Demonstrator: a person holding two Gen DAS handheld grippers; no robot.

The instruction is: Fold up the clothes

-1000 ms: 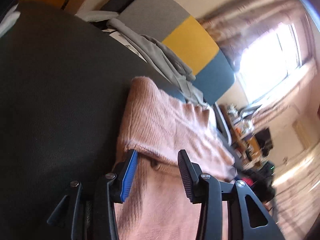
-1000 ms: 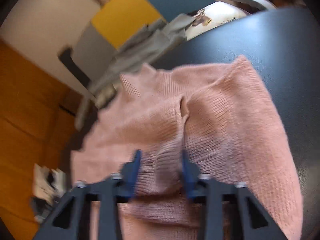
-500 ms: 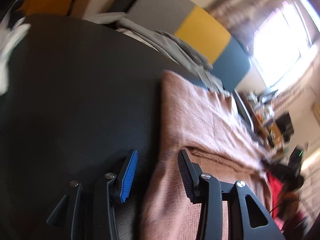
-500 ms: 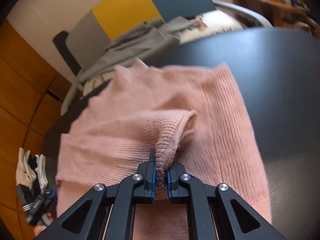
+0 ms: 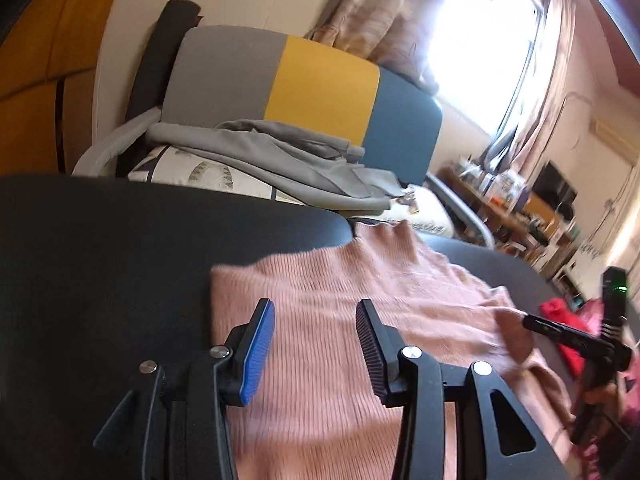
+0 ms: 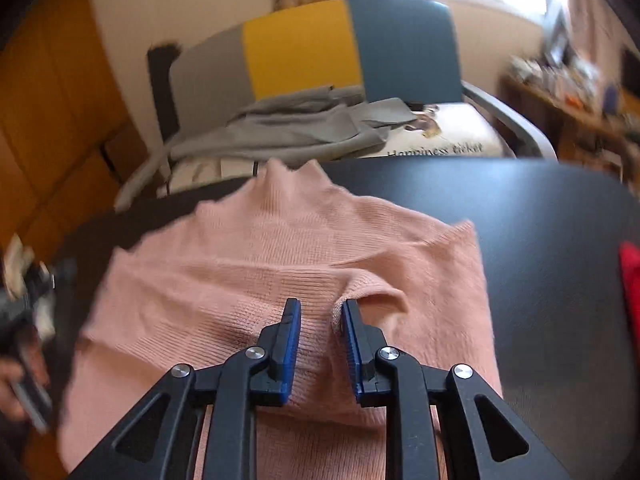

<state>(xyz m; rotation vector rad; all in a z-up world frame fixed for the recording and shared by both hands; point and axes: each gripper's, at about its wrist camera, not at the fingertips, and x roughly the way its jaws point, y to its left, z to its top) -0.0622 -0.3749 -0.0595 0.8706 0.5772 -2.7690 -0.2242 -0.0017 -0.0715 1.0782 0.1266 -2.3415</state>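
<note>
A pink knitted sweater (image 6: 280,264) lies spread on a dark round table (image 6: 540,220), its collar pointing away toward a chair with a grey, yellow and blue back (image 6: 320,48). The sweater's long axis runs from the collar back toward the person holding the tools, so both tongs look along its length. Parts of it are already doubled over: a folded edge crosses the cloth on the left side, and a raised, puckered ridge of knit (image 6: 372,292) sits near the middle.

The right tongs (image 6: 319,344) hover over the sweater's middle, fingers parted with a narrow gap and nothing between them; the ridge lies just beside the right finger, slightly ahead. This hand is the nearer one to that ridge. The left tongs (image 5: 316,344) are spread wide above the sweater's left portion, close to its side edge, also gripping nothing.

Beyond the sweater, a grey garment (image 6: 304,128) is draped over the chair seat. Something red (image 6: 630,280) shows at the table's right edge. A bright curtained window (image 5: 480,32) lights the room.
</note>
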